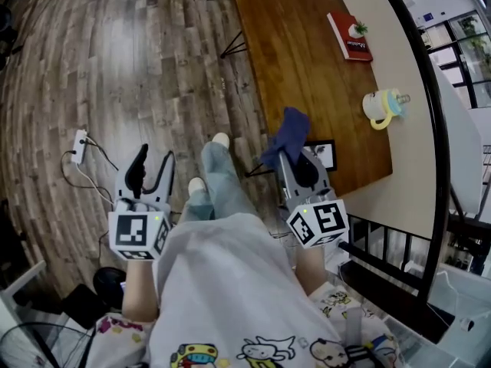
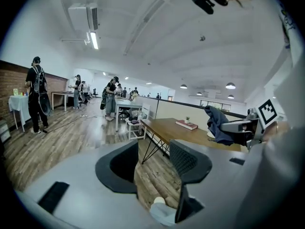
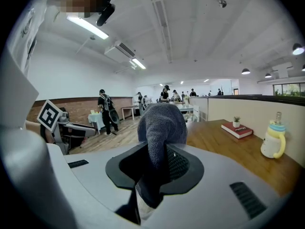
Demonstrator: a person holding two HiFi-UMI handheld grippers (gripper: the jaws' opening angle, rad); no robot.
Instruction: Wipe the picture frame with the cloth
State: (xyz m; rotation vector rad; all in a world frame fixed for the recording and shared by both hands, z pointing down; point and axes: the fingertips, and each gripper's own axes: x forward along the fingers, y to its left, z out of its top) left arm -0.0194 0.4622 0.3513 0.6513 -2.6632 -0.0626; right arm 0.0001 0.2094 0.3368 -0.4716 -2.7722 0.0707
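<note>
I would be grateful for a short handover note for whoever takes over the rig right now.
Left tongs: open, empty, held over the floor beside the table.
Right tongs: shut on the blue cloth, which sticks up out of them, at the table's near end.
Picture frame: on the table by its near edge, partly hidden behind the right tongs.
Done: cloth is in the grip.
Left: bring the cloth onto the frame and wipe; they are not touching now.
</note>
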